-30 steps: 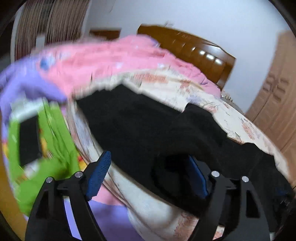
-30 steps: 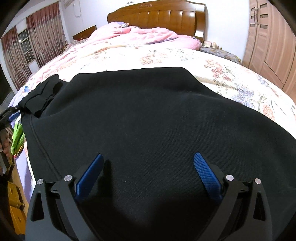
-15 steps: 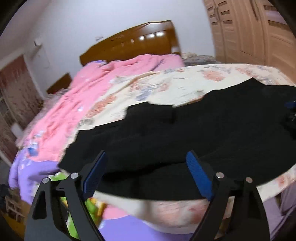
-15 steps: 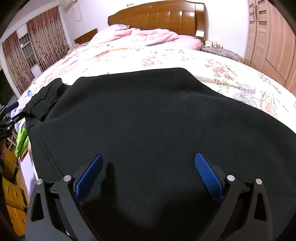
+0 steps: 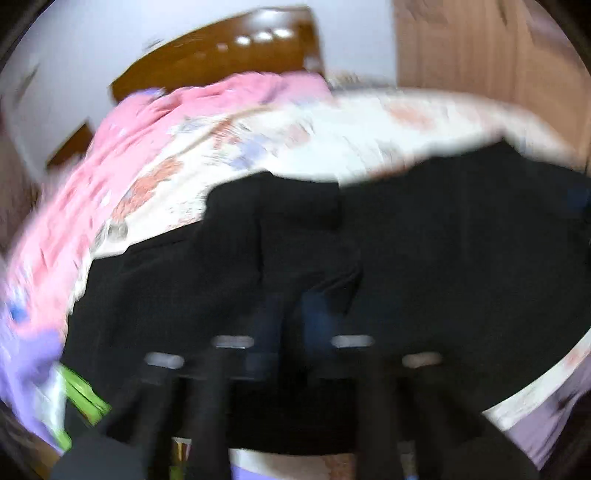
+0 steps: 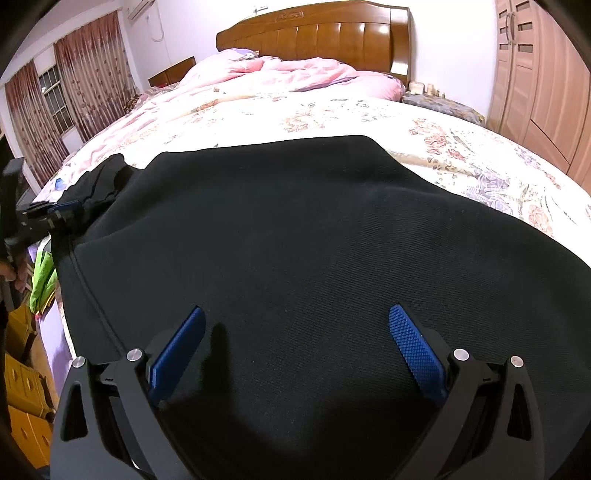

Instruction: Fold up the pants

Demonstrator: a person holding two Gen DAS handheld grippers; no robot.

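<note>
While the right gripper (image 6: pixel 295 354) gapes over the pants (image 6: pixel 295 240), the left gripper (image 6: pixel 68 214) pinches their edge.

Pants (image 6: pixel 295 229) lie across the bed's (image 6: pixel 461 147) near end, quilt (image 6: pixel 280 70) behind by the headboard (image 6: pixel 314 29).

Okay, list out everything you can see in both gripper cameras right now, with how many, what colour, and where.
Black fabric pants: one, black, spread across the near part of the bed.
Floral bedsheet: one, cream with pink flowers, under the pants.
Pink quilt: one, pink, bunched at the head of the bed.
Wooden headboard: one, brown, at the far wall.
Wooden wardrobe: one, light brown, far right.
Patterned curtains: reddish, far left by the window.
Left gripper: black with blue pads, closed on the pants' left end; blurred in its own camera.
Right gripper: black with blue pads, open over the pants.
</note>
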